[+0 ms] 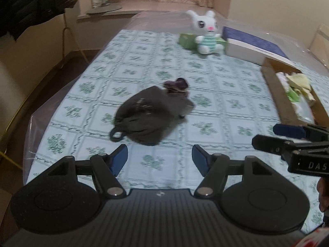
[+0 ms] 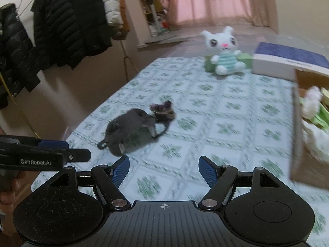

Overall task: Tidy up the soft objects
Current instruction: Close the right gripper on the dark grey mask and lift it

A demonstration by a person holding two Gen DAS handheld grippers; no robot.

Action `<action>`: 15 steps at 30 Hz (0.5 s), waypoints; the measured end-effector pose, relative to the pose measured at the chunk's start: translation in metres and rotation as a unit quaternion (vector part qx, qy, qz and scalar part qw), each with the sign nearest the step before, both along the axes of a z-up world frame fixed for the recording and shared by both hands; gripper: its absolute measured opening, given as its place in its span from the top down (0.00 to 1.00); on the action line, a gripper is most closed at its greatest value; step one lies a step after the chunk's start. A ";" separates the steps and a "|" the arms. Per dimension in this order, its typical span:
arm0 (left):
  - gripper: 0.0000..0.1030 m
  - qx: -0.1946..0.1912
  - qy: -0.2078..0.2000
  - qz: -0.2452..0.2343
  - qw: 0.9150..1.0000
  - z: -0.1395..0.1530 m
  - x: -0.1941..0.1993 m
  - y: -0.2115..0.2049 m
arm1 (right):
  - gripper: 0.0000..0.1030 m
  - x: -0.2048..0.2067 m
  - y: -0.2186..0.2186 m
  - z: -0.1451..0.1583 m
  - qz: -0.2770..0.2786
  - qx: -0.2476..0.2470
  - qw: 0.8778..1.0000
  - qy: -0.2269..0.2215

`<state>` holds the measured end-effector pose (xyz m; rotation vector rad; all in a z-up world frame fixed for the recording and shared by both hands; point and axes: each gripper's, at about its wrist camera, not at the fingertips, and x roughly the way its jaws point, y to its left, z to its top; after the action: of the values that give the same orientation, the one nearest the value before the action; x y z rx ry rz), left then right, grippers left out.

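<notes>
Grey, soft and crumpled, the plush toy [image 1: 151,115] lay near the middle of the frame on the patterned tablecloth [image 1: 216,107], with a small dark purple piece [image 1: 176,85] touching its far end. You held your left gripper [image 1: 160,160] low in the frame, just in front of the toy, its blue pads wide apart and holding nothing. Your right gripper [image 2: 164,171] was also spread apart and empty above the cloth. Toward the upper right sat a white rabbit doll [image 1: 206,34], leaning on a green box [image 1: 187,40], beside a blue-topped box [image 1: 253,45]. At the right edge stood a cardboard box [image 1: 277,94] with pale soft things [image 1: 298,84] inside.
</notes>
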<state>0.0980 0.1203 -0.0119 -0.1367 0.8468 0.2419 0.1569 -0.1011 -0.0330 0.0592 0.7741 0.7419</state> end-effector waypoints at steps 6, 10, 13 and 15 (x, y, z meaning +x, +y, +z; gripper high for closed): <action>0.36 0.000 0.011 0.024 1.000 -0.018 0.014 0.028 | 0.28 0.021 0.046 -0.010 0.041 -0.004 0.999 -0.027; 0.36 -0.003 0.016 0.035 0.999 -0.029 0.024 0.044 | 0.28 0.037 0.076 -0.018 0.062 -0.003 0.998 -0.030; 0.36 -0.006 0.017 0.048 0.999 -0.037 0.030 0.057 | 0.28 0.047 0.100 -0.024 0.079 -0.006 0.996 -0.040; 0.36 -0.006 0.017 0.056 0.998 -0.041 0.033 0.066 | 0.28 0.055 0.116 -0.028 0.090 -0.004 0.995 -0.045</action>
<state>0.1311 0.1865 -0.0529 -0.1921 0.8761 0.3450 0.2115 0.0151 -0.0611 -0.0512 0.7027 0.9061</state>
